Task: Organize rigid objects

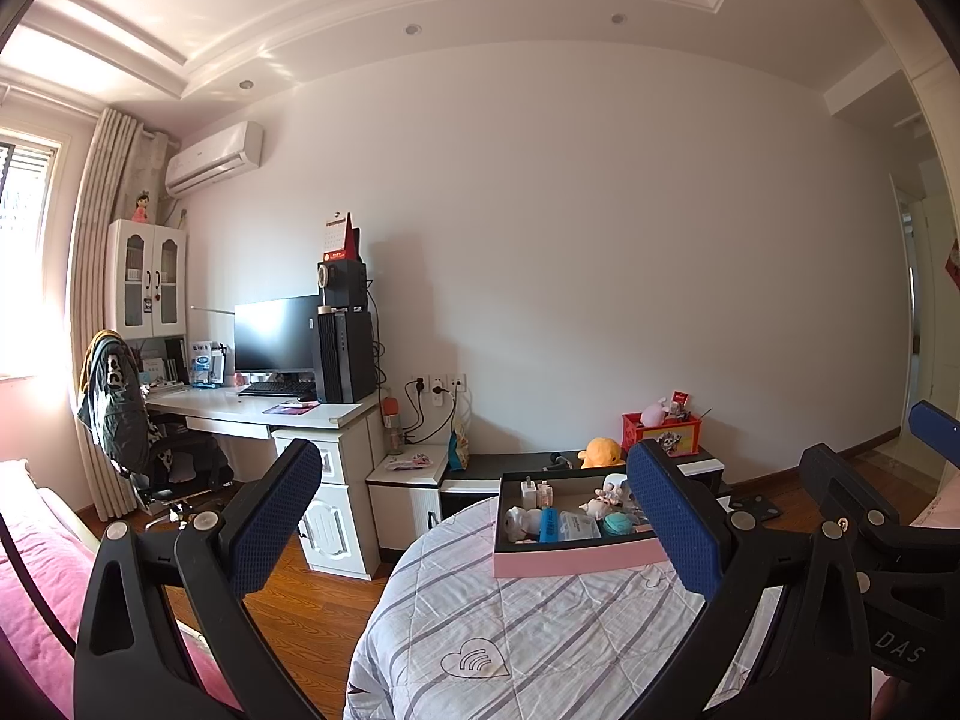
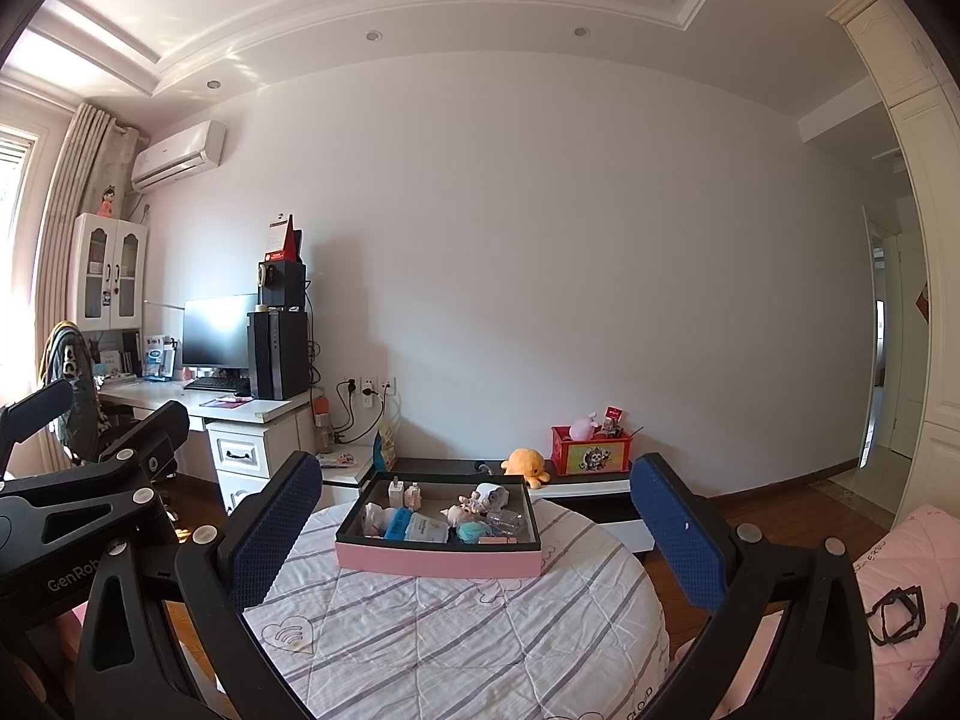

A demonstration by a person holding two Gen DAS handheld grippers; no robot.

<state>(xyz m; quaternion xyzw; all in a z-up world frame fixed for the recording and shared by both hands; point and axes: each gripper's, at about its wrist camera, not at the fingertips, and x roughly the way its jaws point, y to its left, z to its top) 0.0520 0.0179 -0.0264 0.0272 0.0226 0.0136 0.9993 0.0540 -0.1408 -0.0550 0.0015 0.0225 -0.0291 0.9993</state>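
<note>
Both grippers, left gripper (image 1: 474,516) and right gripper (image 2: 474,531), spread wide, empty, held short of the pink tray (image 2: 438,561) on the quilted round table (image 2: 456,648). Small items crowd the tray (hard to identify). Best approach: descend slowly, single out one piece.
</note>
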